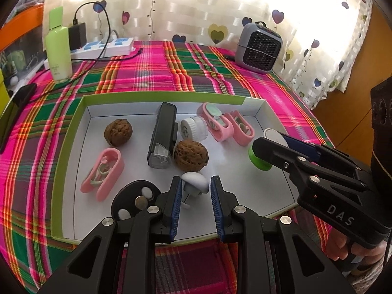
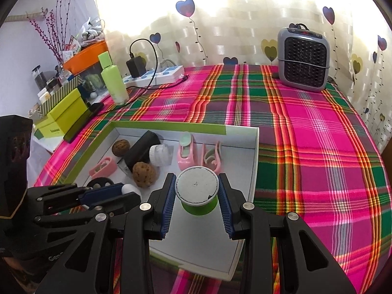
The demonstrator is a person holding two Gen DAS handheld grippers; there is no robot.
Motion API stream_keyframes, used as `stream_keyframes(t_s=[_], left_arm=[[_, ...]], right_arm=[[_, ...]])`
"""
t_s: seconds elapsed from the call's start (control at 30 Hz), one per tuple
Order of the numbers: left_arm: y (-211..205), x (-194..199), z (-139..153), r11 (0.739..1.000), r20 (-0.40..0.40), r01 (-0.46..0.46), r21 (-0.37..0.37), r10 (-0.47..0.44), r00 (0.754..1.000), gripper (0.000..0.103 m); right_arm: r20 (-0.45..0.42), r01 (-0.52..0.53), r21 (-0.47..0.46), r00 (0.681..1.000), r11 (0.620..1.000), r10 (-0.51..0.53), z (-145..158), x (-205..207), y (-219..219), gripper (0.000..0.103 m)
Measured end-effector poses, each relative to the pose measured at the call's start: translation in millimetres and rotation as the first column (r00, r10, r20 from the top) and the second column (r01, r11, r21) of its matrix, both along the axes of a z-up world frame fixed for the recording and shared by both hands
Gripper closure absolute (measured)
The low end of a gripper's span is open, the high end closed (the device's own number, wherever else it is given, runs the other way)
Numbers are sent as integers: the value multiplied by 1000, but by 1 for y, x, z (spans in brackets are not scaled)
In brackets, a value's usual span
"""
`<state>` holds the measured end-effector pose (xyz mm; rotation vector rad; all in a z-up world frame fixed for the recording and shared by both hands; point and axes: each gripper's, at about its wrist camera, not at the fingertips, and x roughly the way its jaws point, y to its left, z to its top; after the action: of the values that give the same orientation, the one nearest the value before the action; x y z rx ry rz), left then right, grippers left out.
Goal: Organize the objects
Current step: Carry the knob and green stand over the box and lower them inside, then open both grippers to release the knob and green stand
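1. Shallow cardboard tray [image 1: 83, 132], green rim and white floor, lay on glossy pink-green plaid cloth [image 1: 152, 73].
2. Left gripper [image 1: 196, 191] nearly pressed together, ribbed blue pads pinching a smooth white mushroom-shaped piece [image 1: 194, 182] at tray's near edge.
3. Right gripper [image 2: 197, 193] clamped on a short green cylinder [image 2: 199, 207] with matte white round lid, over tray's right side.
4. Inside the tray: two wrinkled brown walnuts [image 1: 191, 155], black boxy bar [image 1: 163, 134], pink rounded clips [image 1: 103, 172], ribbed white cap [image 1: 193, 127].
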<state>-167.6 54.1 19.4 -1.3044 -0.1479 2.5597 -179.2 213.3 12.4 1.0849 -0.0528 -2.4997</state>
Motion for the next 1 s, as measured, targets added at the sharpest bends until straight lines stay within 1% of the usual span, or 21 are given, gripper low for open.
stream_keyframes(t_s=[0.4,0.67,0.8,1.0], left_arm=[[1,-1,2,1000,-2,4,8,-4,1000,81],[1,0,2,1000,-3,4,10,-4,1000,80],[0,-1,2,1000,-2,-6,16,6,1000,76],[-1,0,3,1000,-1,-10,14,10,1000,74]], right_arm=[[-1,-4,28,1000,1000,4,-7,-7,-5,68],[-5,-12,31,1000,999,12,-8,-6,-6,68],[-6,-15,44,1000,999,15,-9,-6,-7,68],[-8,-21,60,1000,998,22,-9,-5,-9,68]])
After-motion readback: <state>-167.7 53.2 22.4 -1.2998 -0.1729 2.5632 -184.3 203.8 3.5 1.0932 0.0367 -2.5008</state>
